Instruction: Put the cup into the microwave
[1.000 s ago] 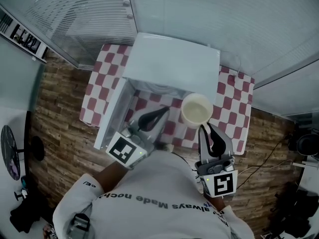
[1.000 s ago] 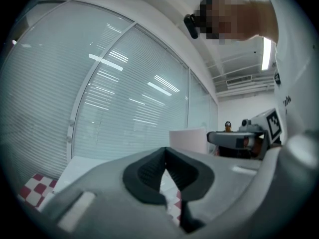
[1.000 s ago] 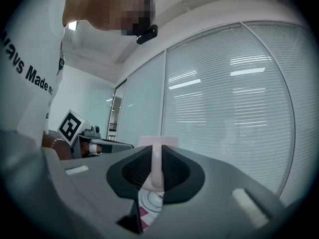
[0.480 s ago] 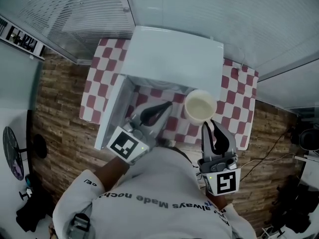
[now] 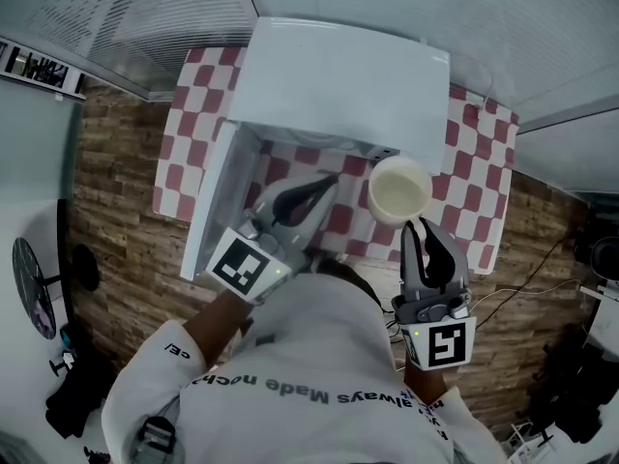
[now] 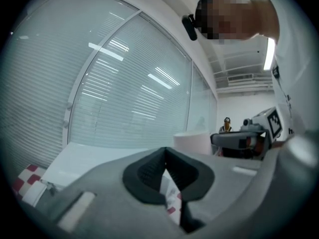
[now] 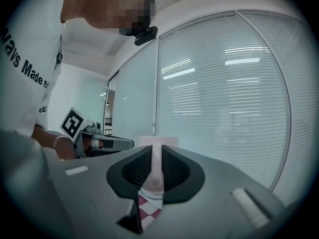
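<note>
A white cup [image 5: 399, 189] hangs upright in front of the white microwave [image 5: 343, 75], at the right end of its front. My right gripper [image 5: 418, 225] is shut on the cup's handle [image 7: 156, 169], which shows squeezed between the pads in the right gripper view. The microwave door [image 5: 208, 206] stands open to the left. My left gripper [image 5: 327, 182] is shut with nothing in it, pointing at the open front to the left of the cup. In the left gripper view the cup [image 6: 194, 142] and the right gripper [image 6: 239, 142] show to the right.
The microwave stands on a table with a red-and-white checked cloth [image 5: 476, 167]. Glass walls with blinds [image 5: 464, 17] rise just behind it. Brick-patterned floor [image 5: 116, 211] lies to the left, and cables [image 5: 542, 278] run at the right.
The head view has shifted a little, so the microwave and cup sit higher and further right. The cup stays in my right gripper, and both grippers hold nearly the same places.
</note>
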`<state>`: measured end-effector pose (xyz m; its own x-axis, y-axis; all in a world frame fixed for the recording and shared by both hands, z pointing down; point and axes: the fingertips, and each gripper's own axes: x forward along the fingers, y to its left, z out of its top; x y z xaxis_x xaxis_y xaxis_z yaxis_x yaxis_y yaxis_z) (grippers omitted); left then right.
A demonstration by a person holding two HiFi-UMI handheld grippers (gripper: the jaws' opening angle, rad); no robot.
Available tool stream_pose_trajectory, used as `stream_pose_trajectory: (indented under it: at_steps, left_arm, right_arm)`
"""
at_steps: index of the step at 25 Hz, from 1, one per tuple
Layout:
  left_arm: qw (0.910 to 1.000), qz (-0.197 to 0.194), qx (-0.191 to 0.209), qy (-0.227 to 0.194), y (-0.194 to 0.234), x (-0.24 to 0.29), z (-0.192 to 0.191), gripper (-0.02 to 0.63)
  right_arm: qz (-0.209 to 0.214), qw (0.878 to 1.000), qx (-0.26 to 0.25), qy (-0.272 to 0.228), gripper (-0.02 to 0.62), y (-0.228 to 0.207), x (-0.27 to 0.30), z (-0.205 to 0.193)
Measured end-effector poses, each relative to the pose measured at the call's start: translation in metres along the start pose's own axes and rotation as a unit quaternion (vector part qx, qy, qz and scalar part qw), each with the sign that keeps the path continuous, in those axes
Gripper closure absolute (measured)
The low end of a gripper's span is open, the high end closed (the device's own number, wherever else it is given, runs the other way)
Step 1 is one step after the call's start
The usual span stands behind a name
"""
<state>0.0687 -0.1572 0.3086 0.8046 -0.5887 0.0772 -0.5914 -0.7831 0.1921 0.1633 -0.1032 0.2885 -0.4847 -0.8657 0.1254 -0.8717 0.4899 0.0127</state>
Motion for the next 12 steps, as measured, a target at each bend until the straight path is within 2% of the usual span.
stream_pose_trajectory:
  at_steps: [6,9,12]
  left_arm:
    - [1.0000,0.003,0.008,0.004,0.012,0.000,-0.021,0.602]
    - [0.9999,0.006,0.003,0.009,0.017,-0.003,-0.036,0.603]
    - [0.9997,0.013,-0.011,0.018,0.023,-0.006,-0.051,0.603]
  right_arm:
    - [0.008,1.000,0.010,0.008,0.549,0.009,0.010,-0.025]
    - [0.006,1.000,0.026,0.013,0.549,0.015,0.017,-0.037]
    - [0.020,0.999,0.017,0.027,0.549,0.023,0.021,-0.057]
